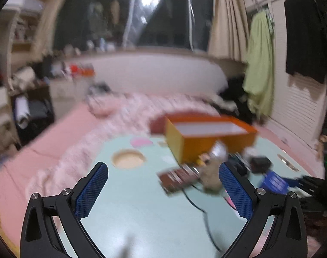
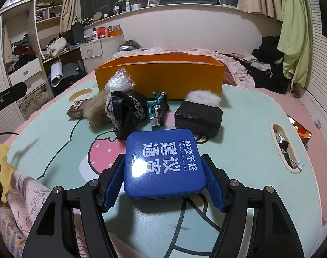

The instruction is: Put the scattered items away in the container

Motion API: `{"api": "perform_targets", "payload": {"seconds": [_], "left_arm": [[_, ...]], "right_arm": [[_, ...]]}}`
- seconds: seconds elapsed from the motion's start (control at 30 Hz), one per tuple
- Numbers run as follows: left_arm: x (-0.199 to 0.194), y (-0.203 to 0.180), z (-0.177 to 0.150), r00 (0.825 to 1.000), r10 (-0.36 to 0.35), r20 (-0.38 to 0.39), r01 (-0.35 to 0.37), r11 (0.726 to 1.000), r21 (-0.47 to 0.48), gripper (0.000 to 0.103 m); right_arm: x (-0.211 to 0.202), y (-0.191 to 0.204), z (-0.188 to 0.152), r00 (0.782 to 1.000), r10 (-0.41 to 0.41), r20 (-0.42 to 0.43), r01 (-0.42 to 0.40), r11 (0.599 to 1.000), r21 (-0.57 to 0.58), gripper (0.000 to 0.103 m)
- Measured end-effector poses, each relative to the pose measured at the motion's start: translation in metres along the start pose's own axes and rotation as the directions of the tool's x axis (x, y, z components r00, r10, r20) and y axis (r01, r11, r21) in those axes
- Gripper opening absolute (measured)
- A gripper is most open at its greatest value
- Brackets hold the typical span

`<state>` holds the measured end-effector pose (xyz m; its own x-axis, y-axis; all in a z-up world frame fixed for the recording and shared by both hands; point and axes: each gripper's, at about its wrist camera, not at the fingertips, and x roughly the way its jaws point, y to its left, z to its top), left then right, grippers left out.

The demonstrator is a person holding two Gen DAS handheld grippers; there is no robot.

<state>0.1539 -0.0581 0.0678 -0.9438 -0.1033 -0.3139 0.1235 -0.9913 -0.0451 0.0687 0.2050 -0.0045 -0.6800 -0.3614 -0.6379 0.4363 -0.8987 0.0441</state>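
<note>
Blue tin point(image 2: 163, 163) clamped between right jaws, seemingly off the table point(image 2: 249, 150); left jaws open, empty.

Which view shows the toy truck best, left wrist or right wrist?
The right wrist view. There the toy truck is sharp, lying tipped on the table just before the orange box, wheels visible. The left wrist view is motion-blurred; in the clutter beside the box no truck can be made out.
</note>
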Motion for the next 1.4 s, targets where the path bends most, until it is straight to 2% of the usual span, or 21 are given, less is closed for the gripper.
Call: {"api": "perform_targets", "payload": {"seconds": [0.07, 0.17, 0.2, 0.27, 0.3, 0.37, 0.4, 0.43, 0.57, 0.63, 0.67, 0.83, 0.87, 0.9, 0.93, 0.97, 1.0, 1.03, 1.17, 1.27, 1.4], "left_arm": [[0.003, 0.004, 0.003, 1.000, -0.011, 0.003, 0.011, 1.000, 0.018, 0.103], [0.009, 0.021, 0.014, 0.988, -0.144, -0.063, 0.137, 0.985, -0.101, 0.103], [0.010, 0.022, 0.016, 0.987, -0.147, -0.063, 0.139, 0.984, -0.109, 0.103], [0.018, 0.016, 0.020, 0.989, -0.124, -0.085, 0.122, 0.992, -0.029, 0.103], [0.026, 0.009, 0.019, 0.989, -0.111, -0.102, 0.117, 0.992, 0.057, 0.101], [0.040, -0.004, 0.016, 0.986, -0.106, -0.130, 0.130, 0.973, 0.189, 0.077], [0.047, -0.009, 0.015, 0.982, -0.111, -0.154, 0.146, 0.960, 0.237, 0.073], [0.061, -0.015, 0.012, 0.969, -0.132, -0.209, 0.191, 0.937, 0.293, 0.072], [0.092, -0.025, 0.008, 0.904, -0.253, -0.344, 0.374, 0.859, 0.350, 0.072], [0.102, -0.031, 0.007, 0.886, -0.272, -0.375, 0.420, 0.814, 0.401, 0.072], [0.106, -0.033, 0.006, 0.885, -0.266, -0.381, 0.425, 0.795, 0.433, 0.073], [0.126, -0.039, 0.002, 0.830, -0.287, -0.479, 0.505, 0.752, 0.423, 0.074], [0.127, -0.042, -0.001, 0.820, -0.278, -0.500, 0.515, 0.739, 0.433, 0.069], [0.128, -0.045, -0.005, 0.818, -0.266, -0.509, 0.515, 0.734, 0.444, 0.063], [0.129, -0.049, -0.009, 0.830, -0.231, -0.507, 0.493, 0.731, 0.473, 0.049], [0.125, -0.050, -0.011, 0.856, -0.201, -0.476, 0.455, 0.731, 0.509, 0.026], [0.121, -0.051, -0.011, 0.870, -0.190, -0.454, 0.434, 0.733, 0.524, 0.017], [0.114, -0.048, -0.009, 0.886, -0.188, -0.424, 0.408, 0.753, 0.517, 0.000], [0.086, -0.026, 0.005, 0.891, -0.263, -0.371, 0.398, 0.845, 0.357, 0.001], [0.059, -0.023, 0.003, 0.907, -0.263, -0.329, 0.377, 0.855, 0.356, 0.001], [0.026, -0.022, 0.004, 0.912, -0.299, -0.280, 0.379, 0.875, 0.302, 0.001]], "right_arm": [[0.000, 0.000, 0.000, 1.000, 0.001, 0.000, -0.001, 1.000, 0.000, 0.069], [0.003, -0.001, 0.000, 1.000, 0.002, -0.011, -0.002, 1.000, 0.000, 0.069], [0.004, -0.001, 0.000, 1.000, 0.001, -0.017, -0.001, 1.000, -0.002, 0.069], [0.006, -0.001, -0.001, 1.000, 0.005, -0.024, -0.005, 1.000, -0.002, 0.069], [0.005, -0.001, -0.001, 1.000, 0.006, -0.024, -0.006, 1.000, -0.001, 0.069], [0.005, -0.002, -0.002, 1.000, 0.007, -0.023, -0.007, 1.000, 0.001, 0.069], [0.005, -0.002, -0.002, 1.000, 0.007, -0.024, -0.007, 1.000, 0.002, 0.069], [0.005, -0.002, -0.002, 1.000, 0.007, -0.025, -0.007, 1.000, 0.003, 0.069], [0.005, -0.002, -0.002, 1.000, 0.007, -0.028, -0.007, 1.000, 0.003, 0.069], [0.005, -0.002, -0.003, 1.000, 0.006, -0.029, -0.006, 1.000, 0.003, 0.069], [0.005, -0.002, -0.002, 1.000, 0.006, -0.029, -0.006, 1.000, 0.003, 0.069], [0.005, -0.003, -0.003, 1.000, 0.006, -0.031, -0.006, 1.000, 0.001, 0.069], [0.005, -0.003, -0.003, 0.999, 0.007, -0.031, -0.007, 1.000, 0.001, 0.069], [0.005, -0.003, -0.003, 0.999, 0.007, -0.032, -0.007, 1.000, 0.001, 0.069], [0.005, -0.003, -0.003, 0.999, 0.007, -0.032, -0.006, 1.000, 0.002, 0.069], [0.005, -0.003, -0.003, 0.999, 0.007, -0.032, -0.007, 1.000, 0.003, 0.069], [0.005, -0.003, -0.003, 0.999, 0.007, -0.032, -0.007, 1.000, 0.003, 0.069], [0.005, -0.004, -0.003, 0.999, 0.007, -0.032, -0.007, 1.000, 0.004, 0.069], [0.006, -0.005, -0.004, 0.999, 0.007, -0.032, -0.006, 1.000, 0.007, 0.069], [0.006, -0.006, -0.004, 0.999, 0.007, -0.033, -0.007, 1.000, 0.008, 0.069], [0.006, -0.006, -0.004, 0.999, 0.008, -0.032, -0.008, 1.000, 0.010, 0.069]]}}
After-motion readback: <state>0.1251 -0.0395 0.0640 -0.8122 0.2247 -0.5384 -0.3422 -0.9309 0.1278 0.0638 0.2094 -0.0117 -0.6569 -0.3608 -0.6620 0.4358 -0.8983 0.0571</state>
